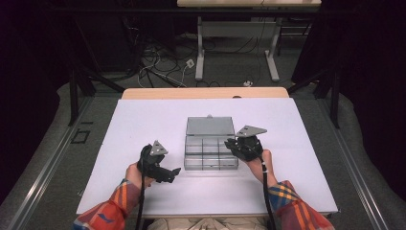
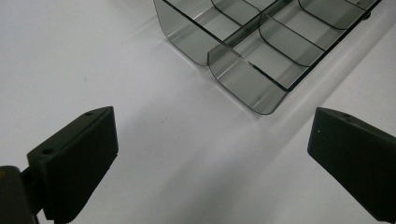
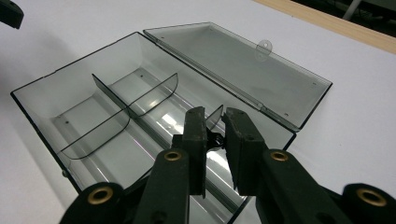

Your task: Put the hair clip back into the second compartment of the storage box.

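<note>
Tabletop [image 1: 143, 124]: white, matte, bare around the box; wooden strip along the far edge.
Box [image 1: 210, 152]: clear smoky plastic with dividers, at the tabletop's middle, lid [image 1: 210, 126] flung open flat on the far side.
Right gripper [image 3: 215, 135]: over the box's right end, jaws clenched on a small dark object [image 3: 214, 138] too small to identify.
Left gripper [image 1: 176, 171]: just left of the box, jaws spread wide, released.
Room: dim; grey floor [image 1: 230, 72] beyond the box, loose cables [image 1: 158, 67], legs of another table [image 1: 200, 52].
</note>
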A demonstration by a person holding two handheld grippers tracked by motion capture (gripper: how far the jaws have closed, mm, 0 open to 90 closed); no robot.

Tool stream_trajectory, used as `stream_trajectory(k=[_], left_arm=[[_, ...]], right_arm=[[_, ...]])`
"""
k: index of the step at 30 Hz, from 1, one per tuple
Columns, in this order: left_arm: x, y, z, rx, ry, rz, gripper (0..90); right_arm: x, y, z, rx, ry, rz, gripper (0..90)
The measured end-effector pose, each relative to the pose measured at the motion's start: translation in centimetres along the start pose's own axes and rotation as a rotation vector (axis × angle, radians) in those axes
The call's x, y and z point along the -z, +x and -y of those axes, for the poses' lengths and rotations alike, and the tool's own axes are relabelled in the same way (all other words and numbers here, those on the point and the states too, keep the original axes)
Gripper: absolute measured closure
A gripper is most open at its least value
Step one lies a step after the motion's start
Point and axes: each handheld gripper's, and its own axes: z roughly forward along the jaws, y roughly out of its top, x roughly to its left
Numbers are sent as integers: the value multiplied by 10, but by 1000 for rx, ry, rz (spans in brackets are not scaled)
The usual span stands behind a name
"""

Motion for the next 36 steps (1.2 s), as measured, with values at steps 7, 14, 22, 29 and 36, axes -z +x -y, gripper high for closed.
stream_trajectory(k=[7, 14, 22, 29, 36], left_arm=[[0, 0, 0, 0, 0, 0, 18], [0, 0, 0, 1, -1, 0, 18], [0, -1, 0, 5, -7, -3, 18], [0, -1, 0, 6, -6, -3, 18], [0, -2, 0, 7, -11, -4, 18]], right_arm=[[-3, 1, -2, -3, -1, -1, 790], [-7, 4, -5, 5, 8, -13, 790], [-14, 7, -8, 3, 11, -25, 790], [-18, 8, -9, 10, 13, -27, 790], [-24, 9, -9, 9, 26, -39, 790]])
